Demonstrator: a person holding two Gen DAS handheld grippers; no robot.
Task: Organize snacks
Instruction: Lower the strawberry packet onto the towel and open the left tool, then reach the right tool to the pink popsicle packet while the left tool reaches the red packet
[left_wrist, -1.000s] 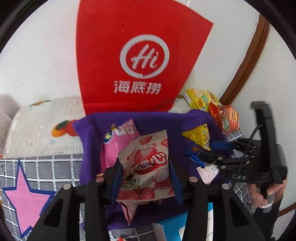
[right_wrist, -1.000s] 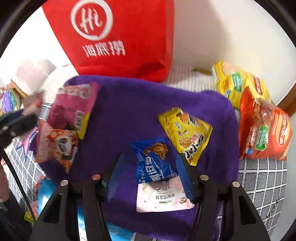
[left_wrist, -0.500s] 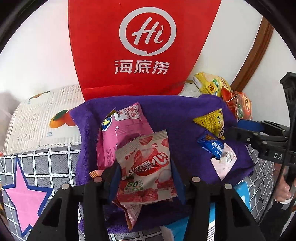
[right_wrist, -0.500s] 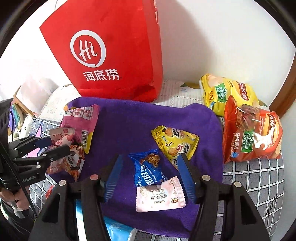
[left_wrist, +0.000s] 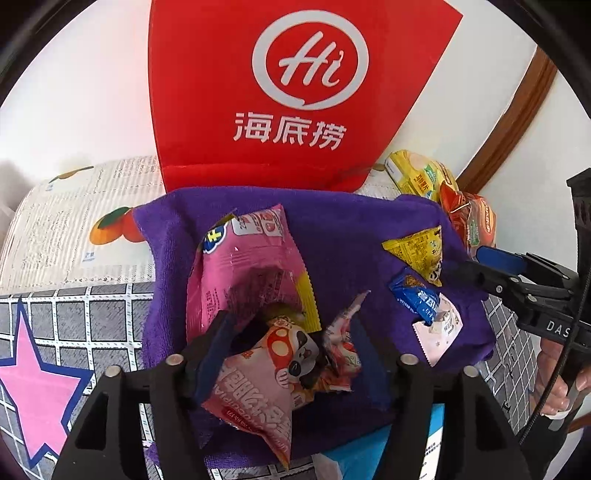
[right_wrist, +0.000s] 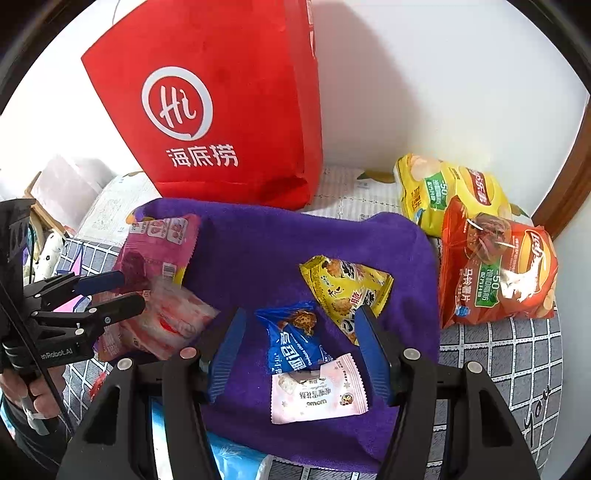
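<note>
A purple towel (left_wrist: 340, 236) (right_wrist: 295, 240) lies on the bed with snacks on it. My left gripper (left_wrist: 291, 350) is open; a strawberry packet (left_wrist: 343, 354) lies loose between its fingers, on a mushroom-print packet (left_wrist: 258, 384), below a pink bag (left_wrist: 243, 266). In the right wrist view the left gripper (right_wrist: 118, 291) hovers over the strawberry packet (right_wrist: 166, 321) and pink bag (right_wrist: 159, 243). My right gripper (right_wrist: 299, 354) is open and empty above a blue packet (right_wrist: 295, 339) and a pale pink packet (right_wrist: 317, 391). A yellow packet (right_wrist: 343, 288) lies beside them.
A red shopping bag (left_wrist: 295, 92) (right_wrist: 221, 110) stands against the white wall behind the towel. A yellow chip bag (right_wrist: 447, 192) and an orange chip bag (right_wrist: 495, 269) lie at the right. A blue pack (right_wrist: 229, 458) pokes out under the towel's near edge.
My left gripper has opened and let go of the strawberry packet, which now lies tilted on the mushroom-print packet. Both grippers have pulled back and up a little.
</note>
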